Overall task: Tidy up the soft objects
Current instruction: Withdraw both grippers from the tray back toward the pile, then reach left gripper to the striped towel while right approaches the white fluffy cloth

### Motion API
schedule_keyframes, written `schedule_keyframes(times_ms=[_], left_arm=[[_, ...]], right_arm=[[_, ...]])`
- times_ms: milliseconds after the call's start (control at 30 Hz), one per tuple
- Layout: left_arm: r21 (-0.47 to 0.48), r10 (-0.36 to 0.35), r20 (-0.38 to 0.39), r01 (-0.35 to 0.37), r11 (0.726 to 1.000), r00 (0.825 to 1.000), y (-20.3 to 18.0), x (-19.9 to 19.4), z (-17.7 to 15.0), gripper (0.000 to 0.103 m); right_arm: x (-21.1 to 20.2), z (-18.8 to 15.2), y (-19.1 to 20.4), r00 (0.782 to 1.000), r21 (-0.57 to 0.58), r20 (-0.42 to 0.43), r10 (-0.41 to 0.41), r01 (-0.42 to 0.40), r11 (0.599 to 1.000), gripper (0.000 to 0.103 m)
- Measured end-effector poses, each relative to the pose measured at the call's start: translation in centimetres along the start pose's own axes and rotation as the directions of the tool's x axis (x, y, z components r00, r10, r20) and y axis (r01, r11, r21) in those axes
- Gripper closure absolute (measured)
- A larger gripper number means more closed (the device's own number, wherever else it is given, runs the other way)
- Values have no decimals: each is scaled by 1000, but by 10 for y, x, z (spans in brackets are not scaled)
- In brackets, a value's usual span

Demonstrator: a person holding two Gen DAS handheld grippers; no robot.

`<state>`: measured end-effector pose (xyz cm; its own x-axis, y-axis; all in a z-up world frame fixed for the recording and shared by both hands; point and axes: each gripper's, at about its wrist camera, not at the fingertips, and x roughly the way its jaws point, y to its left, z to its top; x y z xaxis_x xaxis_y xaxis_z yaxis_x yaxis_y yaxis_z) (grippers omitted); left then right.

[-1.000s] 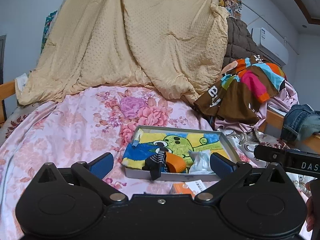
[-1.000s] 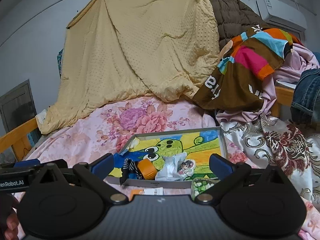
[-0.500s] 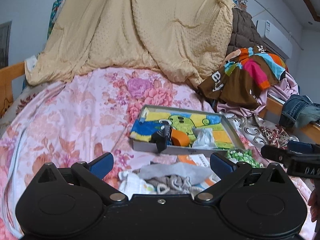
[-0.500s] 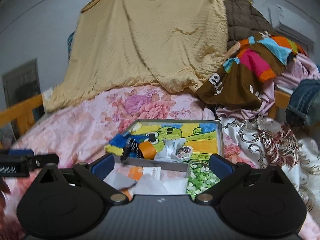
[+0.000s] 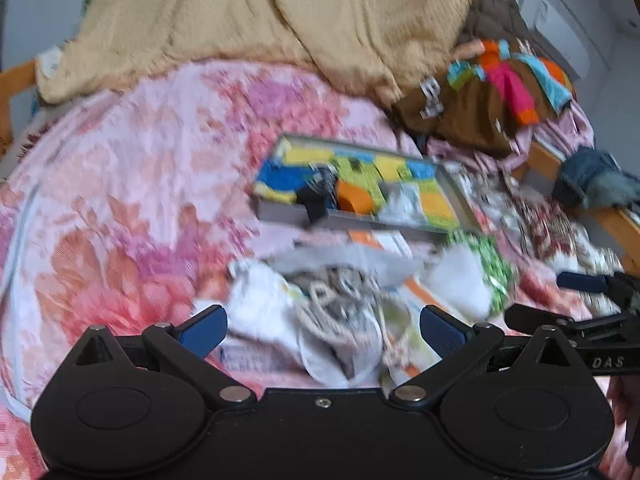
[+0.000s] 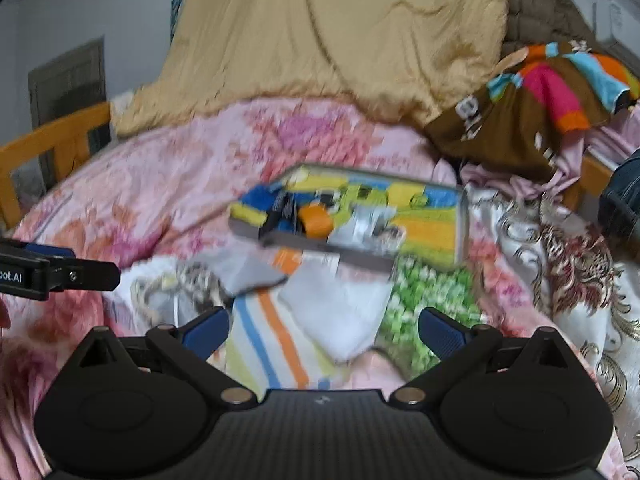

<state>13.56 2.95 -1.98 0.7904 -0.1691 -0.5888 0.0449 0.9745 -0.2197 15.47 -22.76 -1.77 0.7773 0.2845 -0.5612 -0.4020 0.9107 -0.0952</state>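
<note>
Both hand-held grippers hang over a loose heap of small soft items on the pink floral bedspread point(image 5: 132, 184), each with its blue-padded fingers spread apart and nothing between them. The left hand-held gripper point(image 5: 323, 326) faces a crumpled white-and-grey cloth bundle with a pale cord point(image 5: 336, 308); the right hand-held gripper point(image 6: 323, 330) faces a white cloth with orange and blue stripes point(image 6: 264, 344), with a plain white cloth piece point(image 6: 340, 304) lying over it and a green-and-white patterned cloth point(image 6: 432, 292) beside it.

The step in hand looks like choosing one piece from the heap. It would go best by closing on a raised fold of a single piece, since the overlapping cloths and the cord could drag along. Both views are blurred, so edges are hard to judge.

Just beyond the heap sits a shallow grey tray with a bright cartoon lining point(image 5: 360, 226), already holding an orange roll-shaped thing point(image 5: 354, 198) and other small items. A tan quilt point(image 6: 340, 32) and a pile of clothes point(image 6: 552, 104) crowd the far side, well apart from the work.
</note>
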Motion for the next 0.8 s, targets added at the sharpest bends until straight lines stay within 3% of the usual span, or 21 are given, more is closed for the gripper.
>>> schedule_keyframes(times_ms=[267, 500, 800], left_arm=[[114, -92, -125, 107, 988, 988, -24, 22, -17, 1], [44, -174, -219, 188, 981, 960, -33, 48, -27, 1], [11, -227, -238, 236, 972, 944, -45, 77, -35, 3]], right_arm=[[13, 3, -13, 1000, -111, -23, -5, 2, 994, 0], [37, 6, -27, 997, -168, -30, 74, -78, 983, 0], [66, 12, -36, 987, -177, -55, 149, -156, 972, 1]])
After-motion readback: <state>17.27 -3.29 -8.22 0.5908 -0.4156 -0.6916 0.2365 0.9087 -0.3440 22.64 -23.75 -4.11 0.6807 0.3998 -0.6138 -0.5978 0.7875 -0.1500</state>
